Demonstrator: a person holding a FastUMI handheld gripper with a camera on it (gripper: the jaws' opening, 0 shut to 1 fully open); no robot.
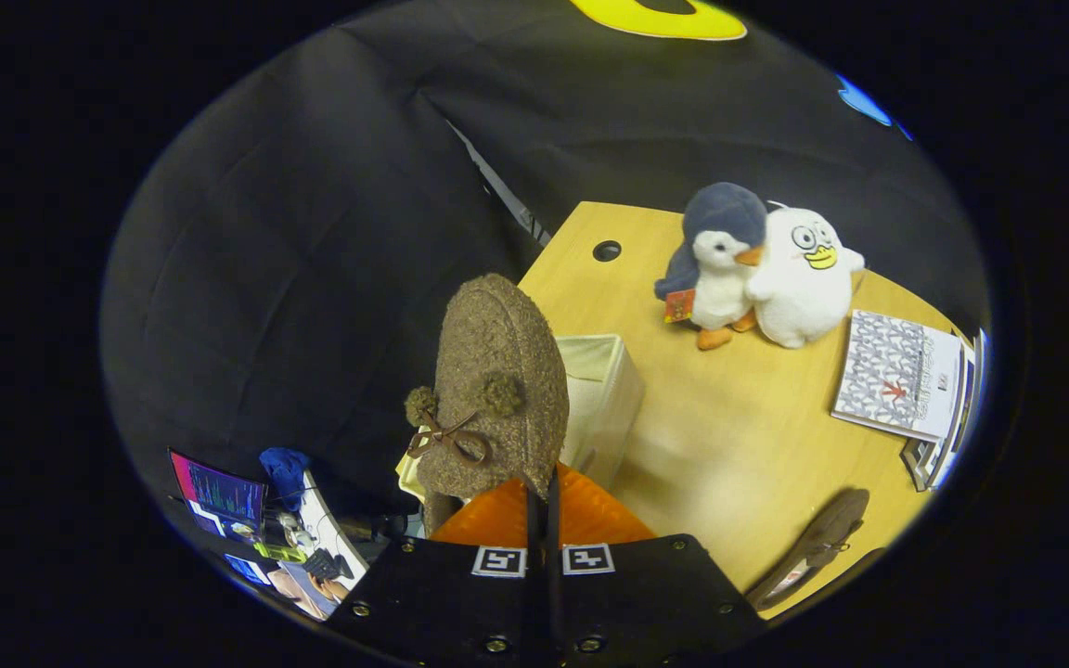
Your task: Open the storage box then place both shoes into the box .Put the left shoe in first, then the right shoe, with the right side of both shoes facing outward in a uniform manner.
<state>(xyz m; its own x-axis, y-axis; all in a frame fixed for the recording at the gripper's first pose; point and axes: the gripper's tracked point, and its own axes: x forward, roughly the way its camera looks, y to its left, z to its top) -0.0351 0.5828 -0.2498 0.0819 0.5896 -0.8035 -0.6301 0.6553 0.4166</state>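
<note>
A brown fuzzy shoe point(497, 371) with two pompoms and a bow is lifted off the table, toe pointing away from me. My gripper point(542, 490) is shut on its heel rim, the fingers pressed close together. Just behind the shoe stands the cream fabric storage box point(611, 390), open at the top, its left part hidden by the shoe. The second brown shoe point(817, 543) lies on the wooden table point(739, 436) to the right of my fingers, close to the table's near edge.
A plush penguin point(718, 260) and a white plush duck point(804, 274) stand together at the far side of the table. A patterned book point(896, 371) lies at the right edge on a stack. A round cable hole point(607, 250) is beyond the box.
</note>
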